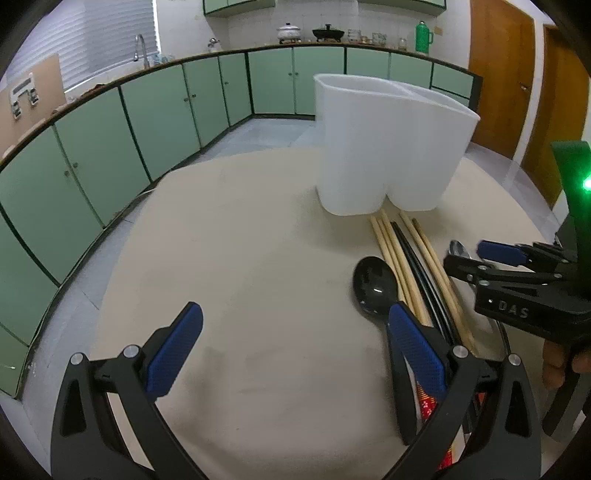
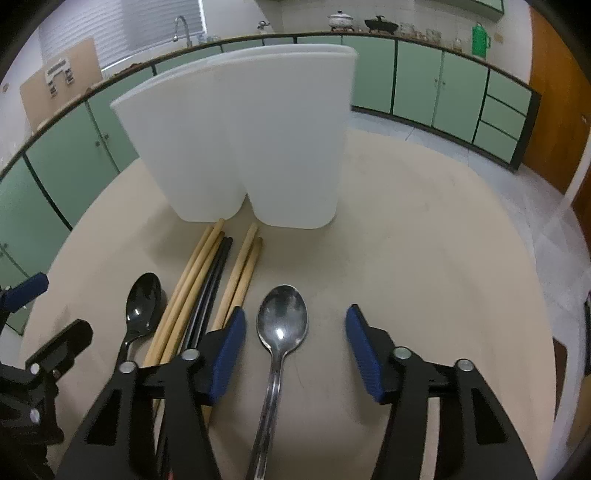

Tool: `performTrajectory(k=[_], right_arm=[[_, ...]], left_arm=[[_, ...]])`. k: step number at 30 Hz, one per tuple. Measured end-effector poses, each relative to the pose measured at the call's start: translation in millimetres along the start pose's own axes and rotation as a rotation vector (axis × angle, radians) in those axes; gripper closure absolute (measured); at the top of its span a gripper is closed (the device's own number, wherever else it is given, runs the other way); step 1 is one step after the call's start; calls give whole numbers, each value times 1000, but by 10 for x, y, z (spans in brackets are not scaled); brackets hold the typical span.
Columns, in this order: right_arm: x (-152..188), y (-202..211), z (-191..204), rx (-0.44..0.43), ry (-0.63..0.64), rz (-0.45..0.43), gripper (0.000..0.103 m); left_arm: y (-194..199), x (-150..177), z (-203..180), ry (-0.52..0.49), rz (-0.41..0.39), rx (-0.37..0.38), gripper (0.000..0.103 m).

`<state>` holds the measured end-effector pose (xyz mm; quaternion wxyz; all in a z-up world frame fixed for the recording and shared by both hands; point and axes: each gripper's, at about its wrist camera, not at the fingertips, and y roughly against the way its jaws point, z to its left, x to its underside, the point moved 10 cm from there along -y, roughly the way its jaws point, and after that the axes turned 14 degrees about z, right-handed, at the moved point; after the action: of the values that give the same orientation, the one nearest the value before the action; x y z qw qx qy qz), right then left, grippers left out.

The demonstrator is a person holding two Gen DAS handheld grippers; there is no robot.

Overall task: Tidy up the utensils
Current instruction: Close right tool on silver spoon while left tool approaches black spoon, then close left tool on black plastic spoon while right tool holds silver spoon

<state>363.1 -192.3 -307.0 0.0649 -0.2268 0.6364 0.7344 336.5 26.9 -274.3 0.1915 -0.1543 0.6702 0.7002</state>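
Right gripper (image 2: 295, 347) hovers with jaws spread either side of the steel spoon (image 2: 282, 321), lying on the bench (image 2: 424, 240) beside the chopsticks (image 2: 207, 280), short of the white holder (image 2: 258, 147). Looks light, stiff, slick; best pinched at the handle. Left gripper (image 1: 291, 347) hangs spread, empty. "DAS" reads on the gripper body.

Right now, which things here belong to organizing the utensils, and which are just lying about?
For the job: white holder, metal spoon, black spoon, wooden chopsticks, black chopsticks.

Just about: pots, green flask, faucet on the far counter.
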Motion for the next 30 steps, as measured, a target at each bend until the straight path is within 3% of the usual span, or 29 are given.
performTrajectory(k=[2, 3, 14, 22, 30], right_arm=[[-14, -4, 24, 15, 19, -8, 71], [-12, 5, 42, 6, 28, -8, 74], [44, 85, 4, -6, 18, -8, 74], [13, 82, 10, -9, 12, -11, 74], [15, 79, 56, 1, 23, -5, 74]], left_arm=[[-31, -5, -50, -8, 7, 10, 5], [-47, -9, -82, -15, 10, 12, 5], [-323, 18, -205, -82, 83, -52, 5], [-338, 13, -33, -53, 95, -88, 4], [-292, -52, -71, -54, 86, -48, 5]])
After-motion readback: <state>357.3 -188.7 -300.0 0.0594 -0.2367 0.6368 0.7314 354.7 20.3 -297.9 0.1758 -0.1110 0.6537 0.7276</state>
